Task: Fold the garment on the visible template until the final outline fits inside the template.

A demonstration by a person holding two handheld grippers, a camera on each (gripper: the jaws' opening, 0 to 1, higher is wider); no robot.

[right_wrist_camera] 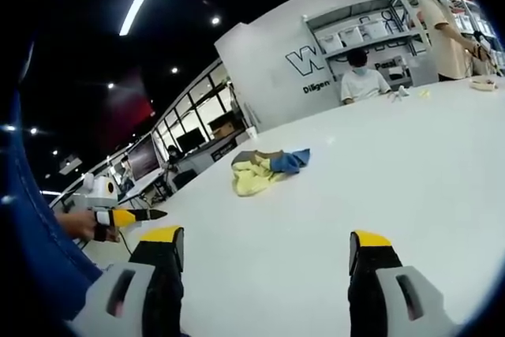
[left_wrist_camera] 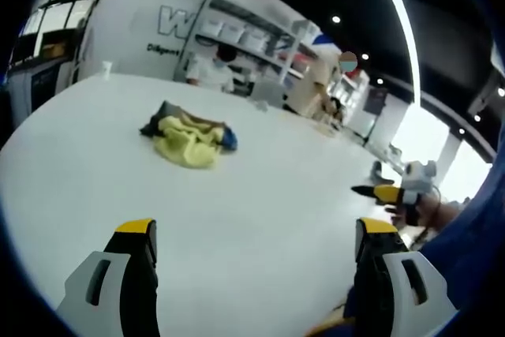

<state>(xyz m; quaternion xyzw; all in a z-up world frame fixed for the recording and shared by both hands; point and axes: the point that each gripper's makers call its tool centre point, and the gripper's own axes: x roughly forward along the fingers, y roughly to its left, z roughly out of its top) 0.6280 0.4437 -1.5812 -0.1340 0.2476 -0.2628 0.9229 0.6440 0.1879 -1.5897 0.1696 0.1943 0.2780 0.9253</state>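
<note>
Left hand-held gripper rises in the left gripper view with its jaws wide apart and nothing between them, well short of the garment, a crumpled yellow heap with dark and blue parts lying out on the white table. No template outline can be made out on the table. At right the other hand-held gripper hangs by a blue sleeve.

Right hand-held gripper, in the right gripper view, likewise stands open and empty, the garment well ahead of it. As a judgement, the step is the approach: reach in, find two edges and spread the heap flat before folding. Seated people and shelving lie beyond; nothing blocks the path.
</note>
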